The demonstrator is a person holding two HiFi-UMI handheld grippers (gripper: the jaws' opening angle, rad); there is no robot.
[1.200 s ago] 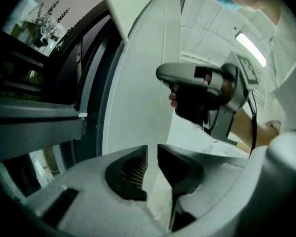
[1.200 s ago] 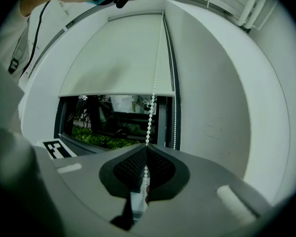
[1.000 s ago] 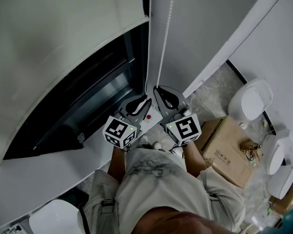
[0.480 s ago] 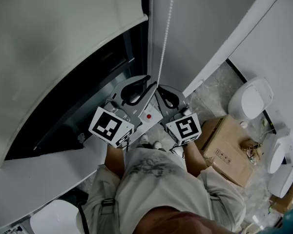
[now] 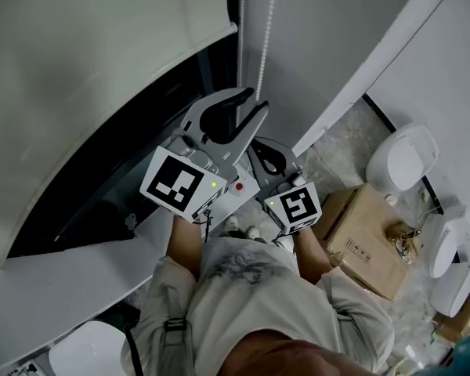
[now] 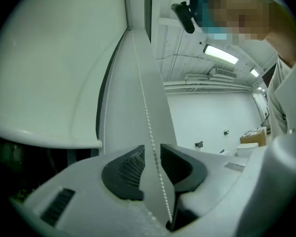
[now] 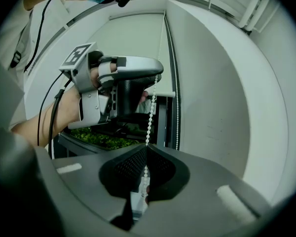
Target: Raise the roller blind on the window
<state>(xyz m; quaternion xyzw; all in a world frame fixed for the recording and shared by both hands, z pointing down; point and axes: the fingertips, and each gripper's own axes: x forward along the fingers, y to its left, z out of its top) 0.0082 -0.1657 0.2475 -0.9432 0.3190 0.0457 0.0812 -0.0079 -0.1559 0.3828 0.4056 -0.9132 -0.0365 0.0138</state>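
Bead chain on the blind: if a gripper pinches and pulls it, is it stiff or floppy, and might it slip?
Probably floppy: the bead chain is a thin string of beads, straight only because it hangs. Likely light. Round beads might slip, though the right gripper's ribbed pads are shut on it; the left gripper's jaws are opening, chain loose between them.

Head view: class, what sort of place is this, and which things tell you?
Likely a plain indoor room used partly for storage: a window with a roller blind and bead chain, plus a cardboard box on the floor.

Beaded plastic cord [image 5: 264, 45], matt blind [image 5: 102, 69], cardboard box [image 5: 368, 241]
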